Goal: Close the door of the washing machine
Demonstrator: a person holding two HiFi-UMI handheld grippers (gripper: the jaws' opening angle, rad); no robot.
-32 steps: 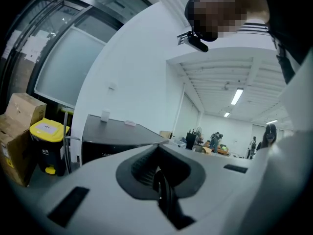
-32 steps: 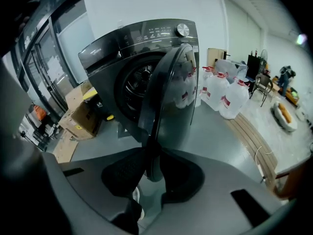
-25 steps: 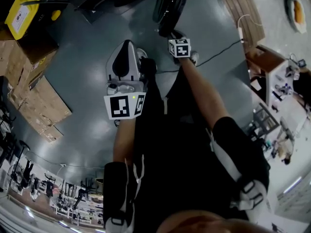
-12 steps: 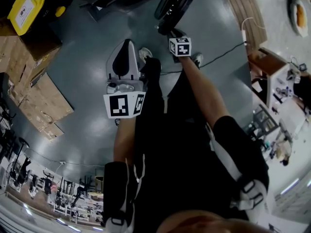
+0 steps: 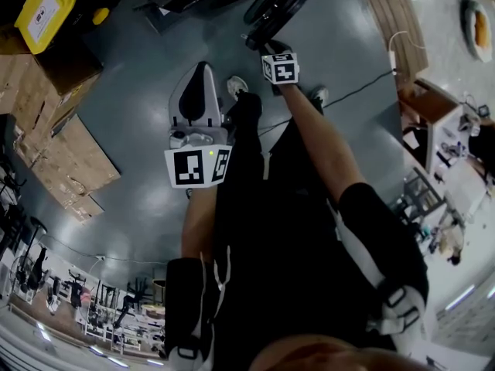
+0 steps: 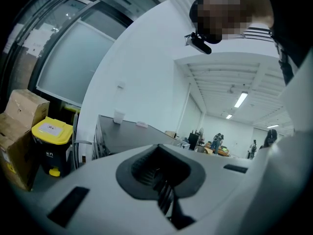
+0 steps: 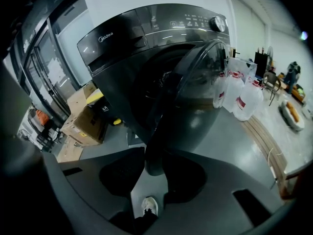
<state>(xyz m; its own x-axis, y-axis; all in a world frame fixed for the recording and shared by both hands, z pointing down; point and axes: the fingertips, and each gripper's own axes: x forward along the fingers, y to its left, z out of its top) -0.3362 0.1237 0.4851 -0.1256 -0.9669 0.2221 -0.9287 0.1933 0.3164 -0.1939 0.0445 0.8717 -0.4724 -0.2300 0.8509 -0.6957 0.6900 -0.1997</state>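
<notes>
Head view: left gripper (image 5: 203,72) pointed forward; right gripper (image 5: 261,43) reached the door (image 5: 280,2) edge. Left gripper view: fingers (image 6: 164,190) lay together, nothing between. Right gripper view: fingers, just opening, stood apart astride the door's rim, washing machine (image 7: 122,38) beyond.

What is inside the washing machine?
The door of the washing machine hangs open. Past it, the drum shows only darkness. The door's bulging window covers most of the opening, so whether any clothes are inside cannot be seen.
</notes>
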